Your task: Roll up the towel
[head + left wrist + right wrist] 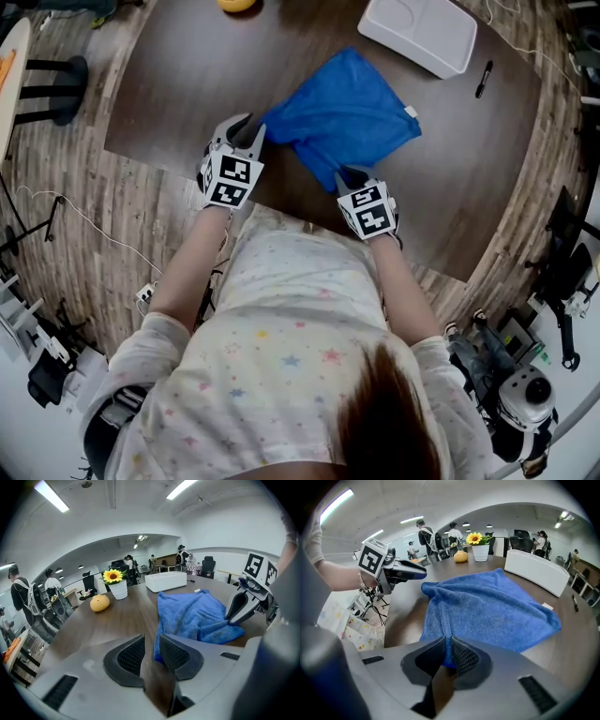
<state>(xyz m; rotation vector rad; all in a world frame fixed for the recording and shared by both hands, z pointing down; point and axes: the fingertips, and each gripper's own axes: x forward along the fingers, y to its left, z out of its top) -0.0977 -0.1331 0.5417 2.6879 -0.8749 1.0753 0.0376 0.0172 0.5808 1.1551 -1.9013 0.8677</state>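
One blue terry towel [347,108] lies rumpled on the dark brown wooden table [187,84], its near edge drawn towards the person; two grippers are at it, one at each near corner. The right gripper [447,645] is clenched on the towel's near right corner, the blue cloth pinched between its two pads; the fabric runs away from the jaws in a ridge. The left gripper [150,643] has its jaws apart, with bare table showing in the gap; the towel's left corner lies just beside one jaw, not between the pads. Beyond the towel sit one white rectangular tub [420,33]; one black pen [483,79] near it; one round orange fruit [100,603]; and one white pot [118,590] holding one yellow sunflower [112,576].
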